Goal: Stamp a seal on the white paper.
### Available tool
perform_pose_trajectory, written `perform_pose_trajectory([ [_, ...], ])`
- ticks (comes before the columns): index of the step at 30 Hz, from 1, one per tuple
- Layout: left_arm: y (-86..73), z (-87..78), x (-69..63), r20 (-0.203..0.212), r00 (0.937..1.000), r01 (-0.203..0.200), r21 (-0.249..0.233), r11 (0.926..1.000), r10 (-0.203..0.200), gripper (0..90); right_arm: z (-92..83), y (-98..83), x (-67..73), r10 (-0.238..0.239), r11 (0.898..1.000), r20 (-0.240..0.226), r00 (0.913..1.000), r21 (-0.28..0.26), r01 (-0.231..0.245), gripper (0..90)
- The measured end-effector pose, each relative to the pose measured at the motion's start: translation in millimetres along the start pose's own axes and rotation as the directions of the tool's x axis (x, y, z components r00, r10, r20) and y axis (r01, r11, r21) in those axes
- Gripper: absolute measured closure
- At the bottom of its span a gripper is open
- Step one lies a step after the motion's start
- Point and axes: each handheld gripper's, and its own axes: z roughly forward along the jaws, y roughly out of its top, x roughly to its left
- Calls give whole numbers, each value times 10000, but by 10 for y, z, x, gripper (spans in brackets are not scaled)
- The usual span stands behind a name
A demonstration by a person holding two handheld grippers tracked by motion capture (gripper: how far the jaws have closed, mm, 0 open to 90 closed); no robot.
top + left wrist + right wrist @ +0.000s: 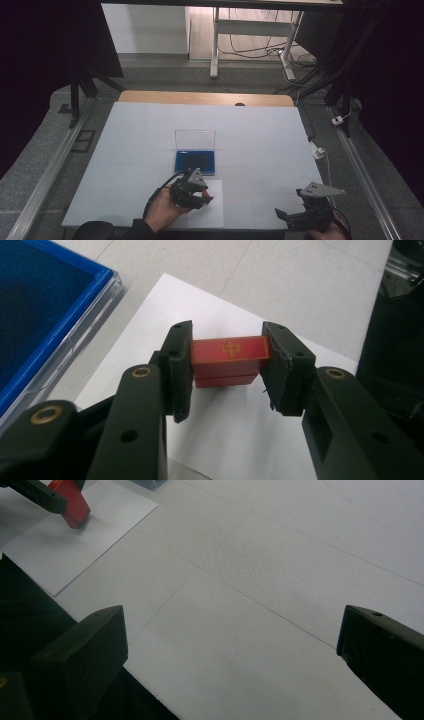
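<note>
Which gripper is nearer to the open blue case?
Left. The left gripper holds a red block over the white sheet just in front of the blue case; the right gripper sits far off, near the table's corner.

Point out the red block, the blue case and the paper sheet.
red block (229,351), left gripper view, its top face.
blue case (195,161), high view, its blue lining.
paper sheet (235,435), left gripper view, bare middle.

Left tool (227,365) clamped tight, tipped downward in the left hand (162,210); right tool (232,645) spread wide, held low
</note>
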Motion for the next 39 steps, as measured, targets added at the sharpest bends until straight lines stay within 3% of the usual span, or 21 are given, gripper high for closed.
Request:
perform_pose_trajectory([
  [5, -11, 39, -6, -123, 9998, -141, 194, 9997, 143, 583, 1, 0, 0, -6, 10000, -16, 10000, -5, 6, 4],
  [15, -25, 45, -14, -162, 9996, -247, 163, 9996, 250, 585, 1, 0, 3, -32, 10000, -30, 10000, 19, 33, 4],
  [27, -57, 49, -69, -499, 9977, -464, 42, 9989, 465, 586, 5, 0, 5, -38, 10000, -11, 10000, 25, 38, 7],
  [39, -41, 54, -171, -1098, 9903, -840, 179, 9963, 855, 586, 7, 1, 5, -37, 10000, -9, 10000, 39, 37, 7],
])
